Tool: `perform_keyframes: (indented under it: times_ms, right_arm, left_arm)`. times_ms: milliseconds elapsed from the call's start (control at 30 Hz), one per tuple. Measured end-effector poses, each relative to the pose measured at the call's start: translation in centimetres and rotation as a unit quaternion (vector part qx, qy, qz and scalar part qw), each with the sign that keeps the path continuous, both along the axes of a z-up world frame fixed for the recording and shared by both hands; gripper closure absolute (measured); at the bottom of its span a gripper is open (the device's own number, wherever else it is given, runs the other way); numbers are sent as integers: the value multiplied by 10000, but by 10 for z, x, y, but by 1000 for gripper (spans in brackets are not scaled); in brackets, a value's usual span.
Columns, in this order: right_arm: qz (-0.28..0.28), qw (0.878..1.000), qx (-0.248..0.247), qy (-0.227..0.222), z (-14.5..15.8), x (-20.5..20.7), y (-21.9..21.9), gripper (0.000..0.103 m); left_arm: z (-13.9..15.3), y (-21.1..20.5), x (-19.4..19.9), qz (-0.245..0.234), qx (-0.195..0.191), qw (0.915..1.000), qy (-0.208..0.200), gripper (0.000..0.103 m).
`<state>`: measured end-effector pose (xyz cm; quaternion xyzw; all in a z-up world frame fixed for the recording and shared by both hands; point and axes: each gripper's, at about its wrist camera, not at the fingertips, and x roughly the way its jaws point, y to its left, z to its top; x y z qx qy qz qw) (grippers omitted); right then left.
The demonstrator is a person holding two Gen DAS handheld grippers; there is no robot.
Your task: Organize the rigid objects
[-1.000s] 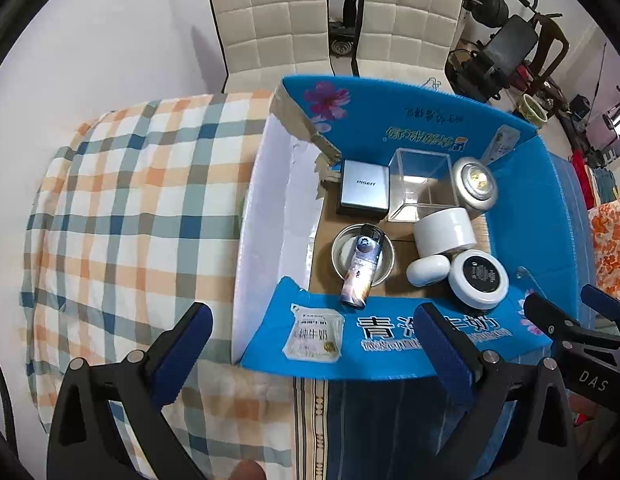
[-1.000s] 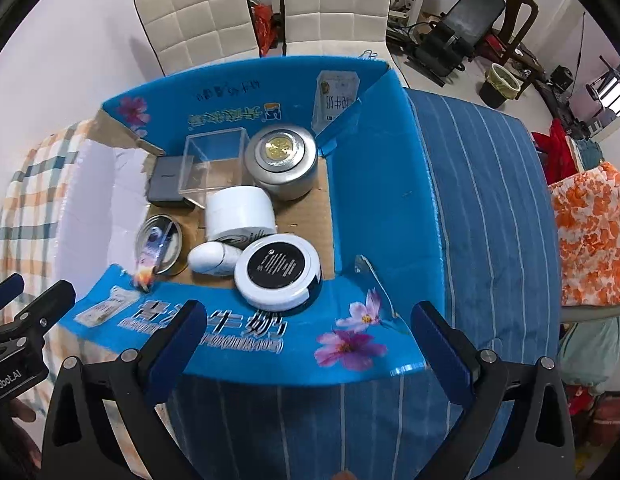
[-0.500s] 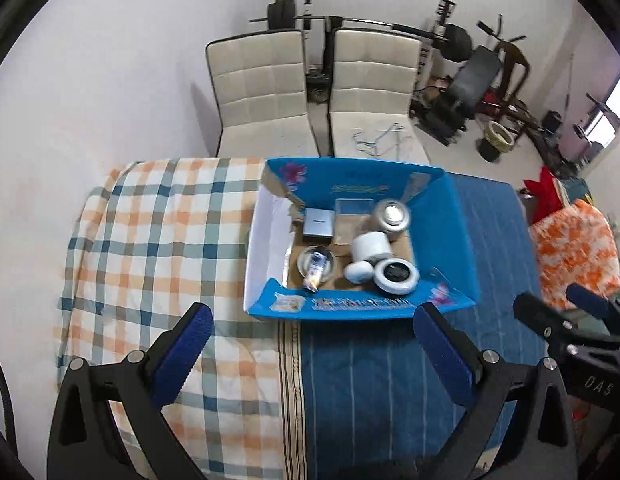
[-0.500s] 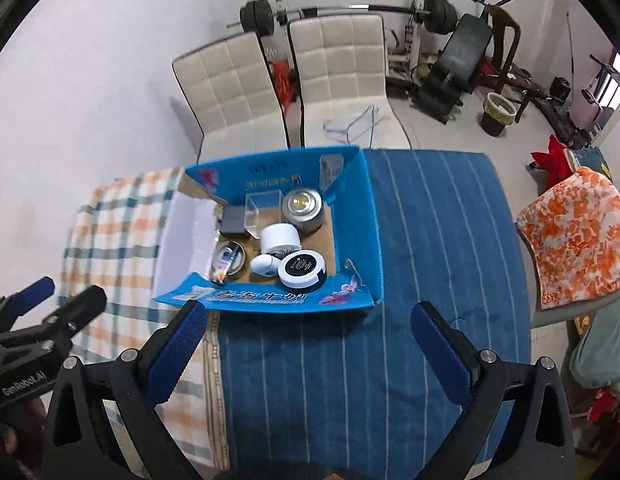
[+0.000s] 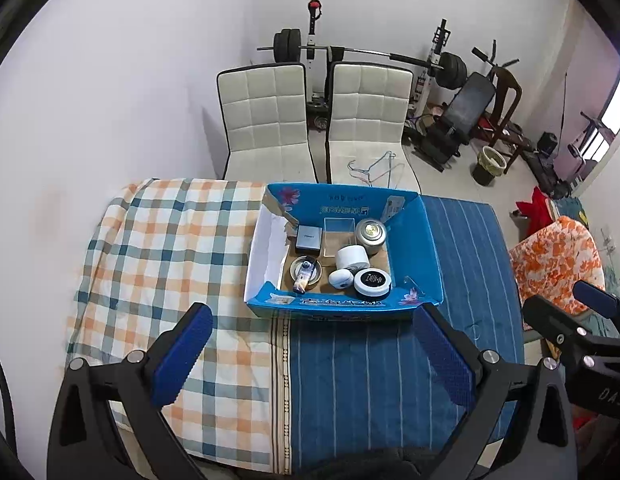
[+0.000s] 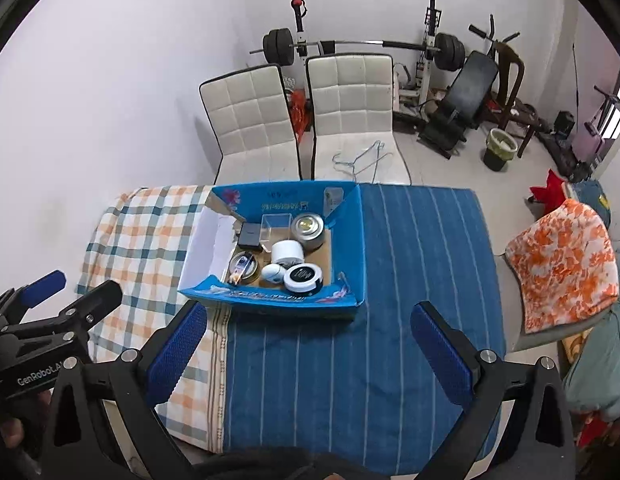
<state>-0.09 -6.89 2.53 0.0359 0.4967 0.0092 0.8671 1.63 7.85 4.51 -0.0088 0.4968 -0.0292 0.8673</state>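
A blue cardboard box (image 5: 419, 248) (image 6: 349, 232) stands on the table. It holds a black-lidded white jar (image 5: 372, 281) (image 6: 303, 277), a white cylinder (image 5: 351, 257), a white oval case (image 5: 340, 279), a silver round tin (image 5: 371, 232) (image 6: 307, 226), a clear plastic box (image 5: 339, 230), a grey square box (image 5: 309, 237) and a small bottle lying on a metal dish (image 5: 304, 272). My left gripper (image 5: 310, 360) is open and empty, well back from the box. My right gripper (image 6: 310, 360) is open and empty too, and it also shows at the right edge of the left wrist view (image 5: 569, 312).
The table wears a checked cloth (image 5: 162, 248) on the left and a blue striped cloth (image 5: 369, 380) on the right. Two white chairs (image 5: 270, 120) stand behind it. Gym equipment (image 5: 461, 104) fills the back right. An orange-patterned chair (image 6: 561, 264) is at the right.
Both grippers have pulled up and back from the box, which now looks far smaller. Both stay open and empty. The things in the box have not moved.
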Motion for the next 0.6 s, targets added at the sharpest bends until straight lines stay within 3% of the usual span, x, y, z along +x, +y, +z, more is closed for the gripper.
perform_keyframes:
  times_ms: [600]
  right_arm:
    - [-162,9995,-259,35,-16,17,-9,0]
  left_arm:
    - [-5,0,3,177,68,9998,5,0]
